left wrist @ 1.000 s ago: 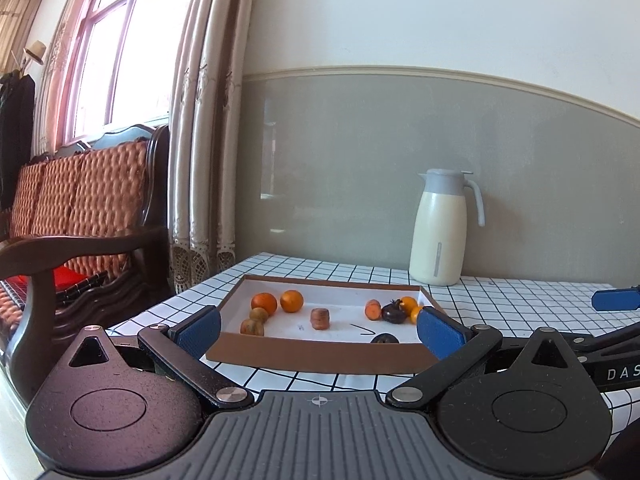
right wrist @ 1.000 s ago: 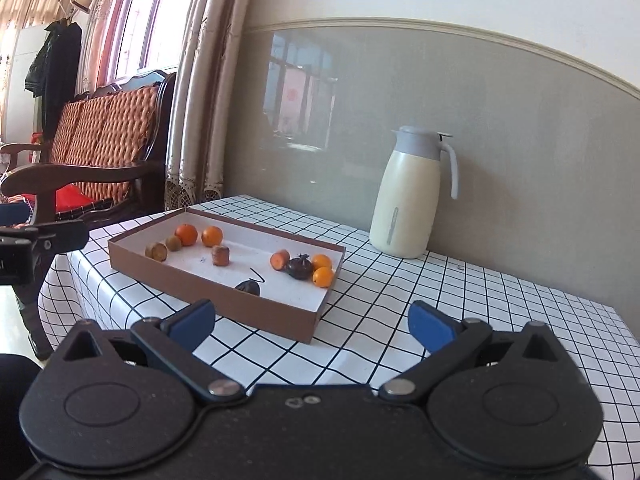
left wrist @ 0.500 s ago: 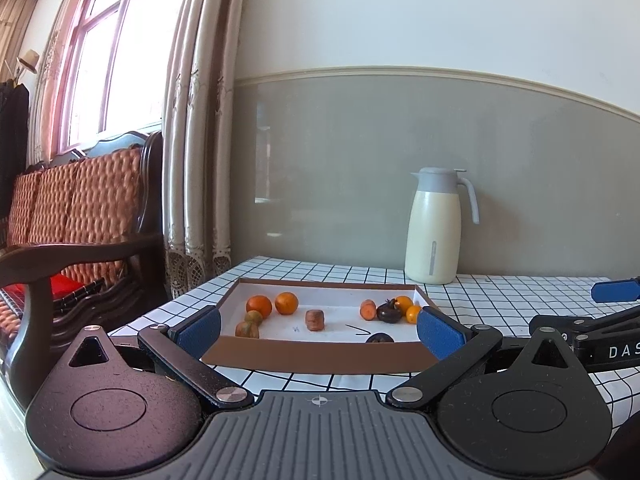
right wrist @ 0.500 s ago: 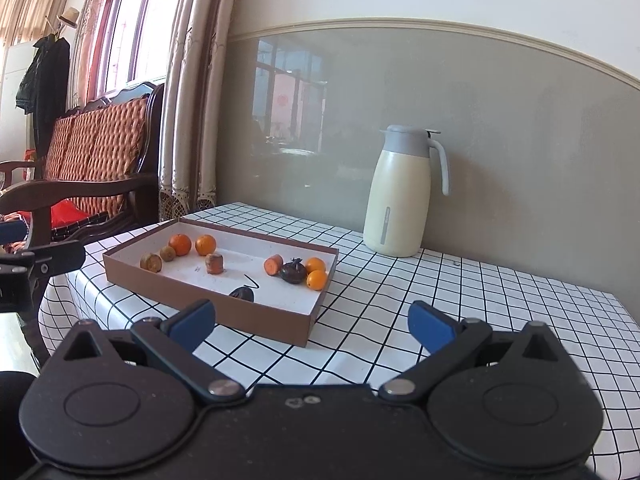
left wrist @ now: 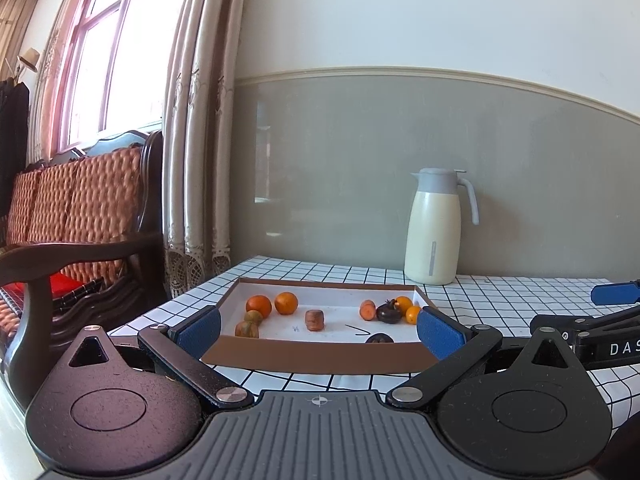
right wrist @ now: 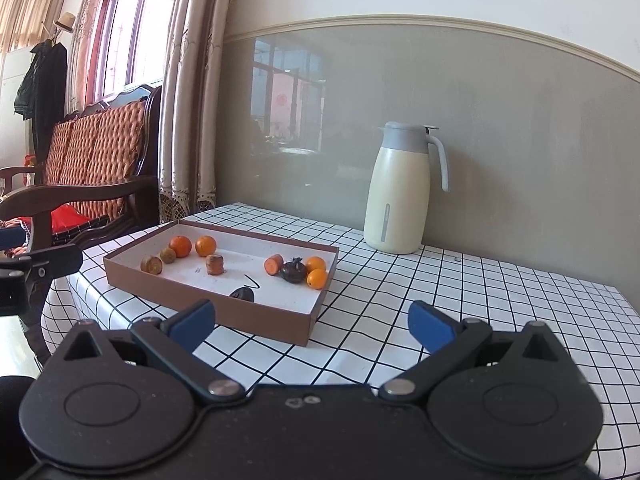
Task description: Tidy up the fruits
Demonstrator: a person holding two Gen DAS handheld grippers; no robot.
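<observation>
Drawing back slightly from the tabletop, both views show the tray a little smaller than a second ago — no fruit has shifted. Oranges sit far left, a mixed cluster far right. Left tongs and right tongs hover level, spread apart, empty.
</observation>
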